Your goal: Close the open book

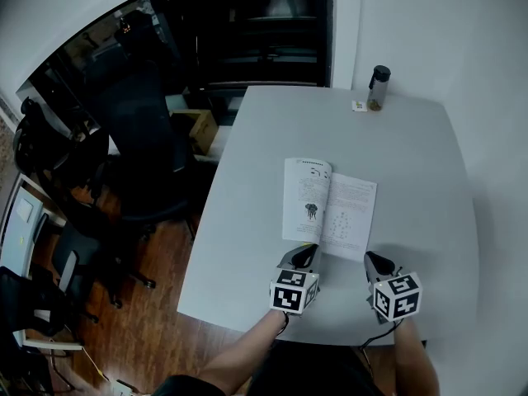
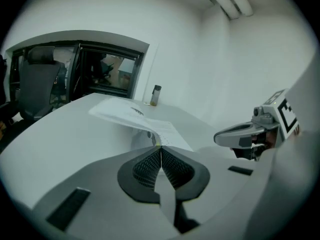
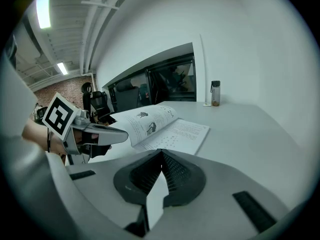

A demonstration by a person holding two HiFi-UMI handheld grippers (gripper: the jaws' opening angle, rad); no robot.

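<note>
An open book [image 1: 330,209] with printed white pages lies in the middle of the grey table [image 1: 412,163]. My left gripper [image 1: 307,254] is at the book's near left corner, jaws closed. In the left gripper view the left page [image 2: 125,115] curves up off the table and its near edge meets the tips of the left gripper [image 2: 159,145]; I cannot tell whether the page is pinched or rests on them. My right gripper [image 1: 373,260] hovers just off the book's near right corner, shut and empty. The right gripper view shows the raised page [image 3: 145,118] beside the left gripper [image 3: 117,132].
A dark bottle [image 1: 378,87] and a small tag stand at the table's far edge. Black office chairs [image 1: 140,139] crowd the floor left of the table. A white wall runs along the table's right side.
</note>
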